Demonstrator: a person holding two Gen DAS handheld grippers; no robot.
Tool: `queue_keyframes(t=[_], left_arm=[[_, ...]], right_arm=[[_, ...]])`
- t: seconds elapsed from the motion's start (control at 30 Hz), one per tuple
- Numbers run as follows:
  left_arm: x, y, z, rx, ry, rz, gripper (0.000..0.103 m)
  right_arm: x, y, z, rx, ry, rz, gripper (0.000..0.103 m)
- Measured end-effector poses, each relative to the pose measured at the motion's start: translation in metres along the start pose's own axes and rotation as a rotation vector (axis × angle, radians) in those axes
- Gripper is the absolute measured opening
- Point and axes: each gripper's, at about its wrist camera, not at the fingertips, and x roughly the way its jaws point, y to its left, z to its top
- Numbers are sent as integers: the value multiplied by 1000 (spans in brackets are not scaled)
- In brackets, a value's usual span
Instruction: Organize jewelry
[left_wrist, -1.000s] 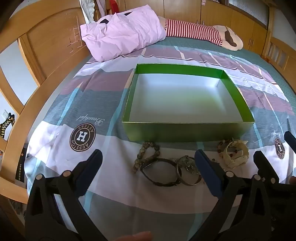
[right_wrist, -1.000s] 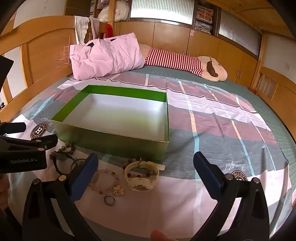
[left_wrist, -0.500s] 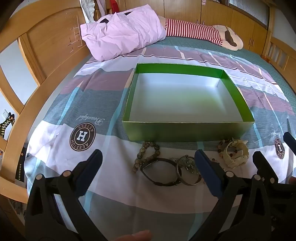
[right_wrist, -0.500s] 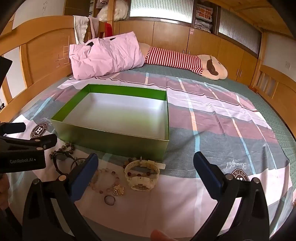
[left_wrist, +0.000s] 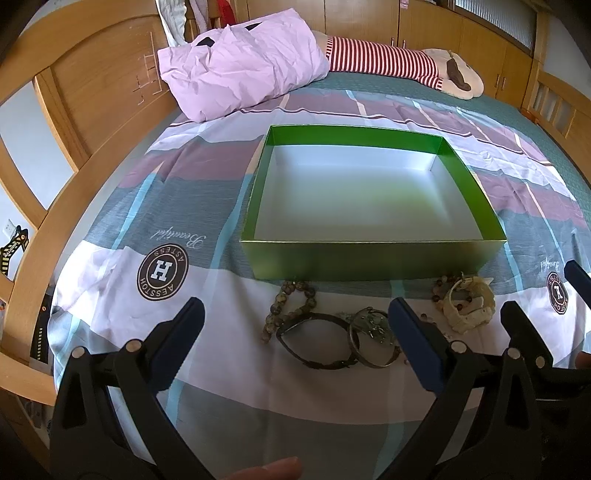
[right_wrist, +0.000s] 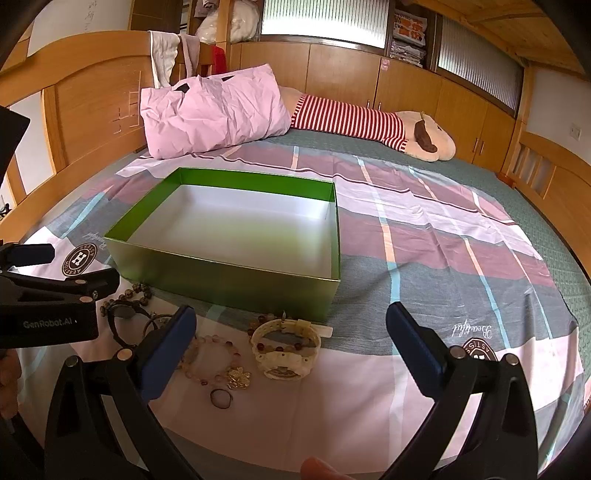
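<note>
Green box w/ white inside sits on the bed, nothing in it. All jewelry lies on the sheet just in front of the box's near wall, none inside.

Left gripper: jaws wide apart, holding nothing, hovering over the left part of the jewelry. Between its tips: dark bead bracelet closest to the box, black band nearer the camera, metal bangle touching the band's right end.

Right gripper: also spread wide, empty, above the right part of the jewelry. Cream watch lies between its tips, near the box's corner; a bead strand runs through it. Pink bead bracelet just left of the watch, gold charm at its lower edge, small dark ring nearest the camera.

Pink pillow and striped plush toy lie at the far side, well apart from the box.
</note>
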Motion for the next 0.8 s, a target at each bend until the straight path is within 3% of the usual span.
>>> queue_keyframes(t=[0.8], left_arm=[[1, -7, 2, 4, 7, 3, 101]], right_arm=[[-1, 2, 0, -4, -2, 0, 102]])
